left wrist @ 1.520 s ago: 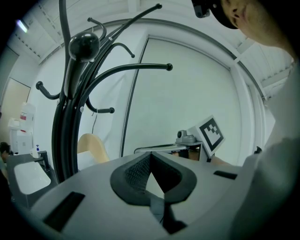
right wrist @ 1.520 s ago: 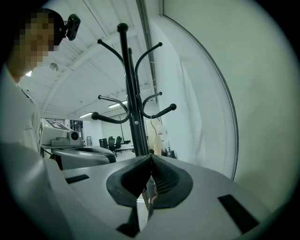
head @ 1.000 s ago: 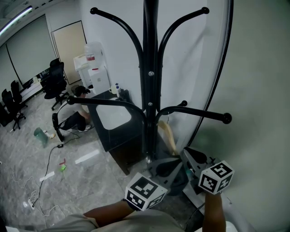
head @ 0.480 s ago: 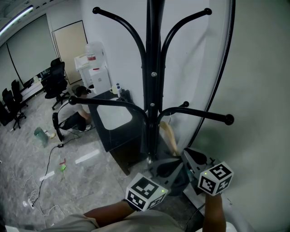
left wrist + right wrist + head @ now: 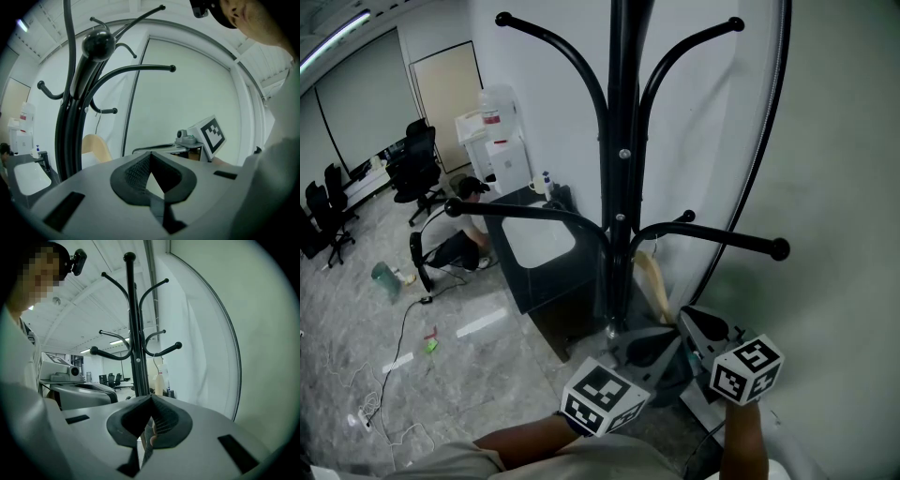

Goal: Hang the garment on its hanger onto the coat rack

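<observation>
The tall black metal coat rack [image 5: 619, 187] fills the middle of the head view. The pale wooden hanger [image 5: 652, 281] hangs just right of its pole, its wire hook up at one of the lower arms, though the cloth on it is hard to make out. Down below, the left gripper [image 5: 150, 180] has its dark ribbed jaws pressed together on nothing, and the right gripper [image 5: 149, 423] just beside it is clamped fully closed too, both pointing at the rack's base.

The grey plastic left gripper [image 5: 649, 349] and matching right gripper [image 5: 701, 328] are each wearing a black-and-white marker cube [image 5: 602, 398]; beige shirt fabric [image 5: 581, 461] is showing at six o'clock.
</observation>
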`<control>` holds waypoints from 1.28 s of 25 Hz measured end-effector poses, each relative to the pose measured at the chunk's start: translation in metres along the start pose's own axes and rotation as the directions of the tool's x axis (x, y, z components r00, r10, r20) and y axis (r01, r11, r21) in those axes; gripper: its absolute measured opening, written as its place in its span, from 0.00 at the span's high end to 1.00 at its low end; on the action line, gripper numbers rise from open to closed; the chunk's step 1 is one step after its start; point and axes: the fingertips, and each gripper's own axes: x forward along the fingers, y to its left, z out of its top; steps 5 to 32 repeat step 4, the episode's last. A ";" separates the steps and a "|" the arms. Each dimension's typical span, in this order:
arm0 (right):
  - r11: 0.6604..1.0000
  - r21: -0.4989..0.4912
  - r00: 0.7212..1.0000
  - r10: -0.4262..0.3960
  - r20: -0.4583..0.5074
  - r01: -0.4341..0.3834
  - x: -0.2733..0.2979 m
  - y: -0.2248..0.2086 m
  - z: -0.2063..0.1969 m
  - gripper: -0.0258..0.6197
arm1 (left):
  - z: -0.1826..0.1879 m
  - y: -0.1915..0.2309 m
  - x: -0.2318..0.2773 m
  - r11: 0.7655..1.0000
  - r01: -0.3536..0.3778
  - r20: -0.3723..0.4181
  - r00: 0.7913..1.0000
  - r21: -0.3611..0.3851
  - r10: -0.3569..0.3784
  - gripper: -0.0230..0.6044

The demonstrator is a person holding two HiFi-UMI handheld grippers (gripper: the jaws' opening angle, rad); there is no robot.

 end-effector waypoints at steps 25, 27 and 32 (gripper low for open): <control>1.000 0.001 1.000 0.001 -0.003 -0.001 0.001 -0.001 -0.001 0.94 | 0.000 0.001 0.000 1.000 0.000 0.001 1.000 0.000 0.000 0.96; 1.000 0.001 1.000 0.001 -0.003 -0.001 0.001 -0.001 -0.001 0.94 | 0.000 0.001 0.000 1.000 0.000 0.001 1.000 0.000 0.000 0.96; 1.000 0.001 1.000 0.001 -0.003 -0.001 0.001 -0.001 -0.001 0.94 | 0.000 0.001 0.000 1.000 0.000 0.001 1.000 0.000 0.000 0.96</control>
